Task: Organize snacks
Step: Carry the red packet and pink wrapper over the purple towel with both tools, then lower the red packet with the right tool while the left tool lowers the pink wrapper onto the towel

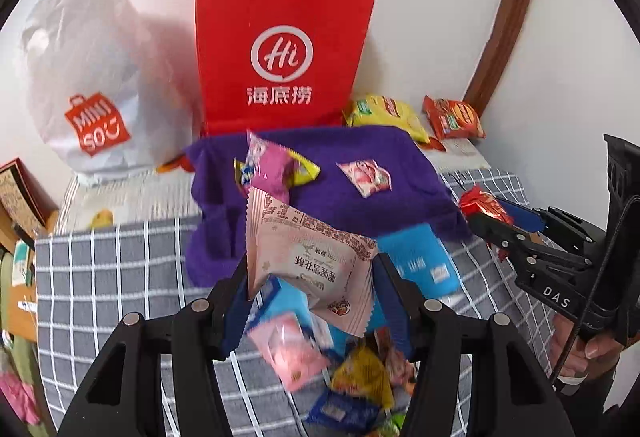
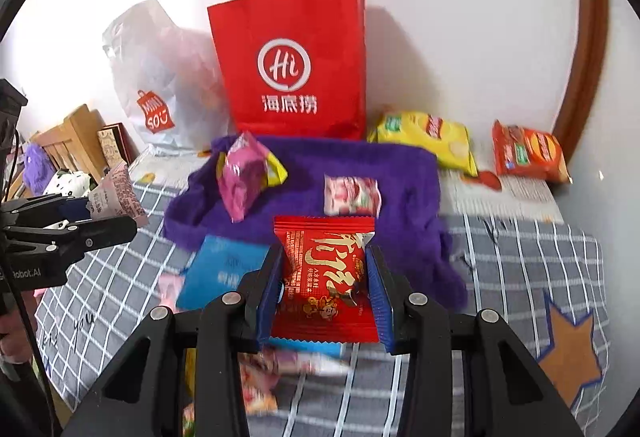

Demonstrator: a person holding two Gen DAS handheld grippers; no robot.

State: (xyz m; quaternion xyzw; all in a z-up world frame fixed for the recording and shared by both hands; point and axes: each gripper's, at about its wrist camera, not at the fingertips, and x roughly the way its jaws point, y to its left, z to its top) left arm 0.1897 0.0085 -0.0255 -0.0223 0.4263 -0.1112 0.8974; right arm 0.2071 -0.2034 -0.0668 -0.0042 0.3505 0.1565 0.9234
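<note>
My left gripper is shut on a pale pink snack packet, held above a pile of small snacks on the checked cloth. My right gripper is shut on a red snack packet, held above the cloth in front of a purple towel. On the towel lie a pink and yellow packet and a pink and white candy packet. The right gripper also shows in the left wrist view, and the left gripper in the right wrist view.
A red paper bag and a white plastic bag stand against the wall behind the towel. A yellow chip bag and an orange snack bag lie at the right. A blue packet lies by the towel.
</note>
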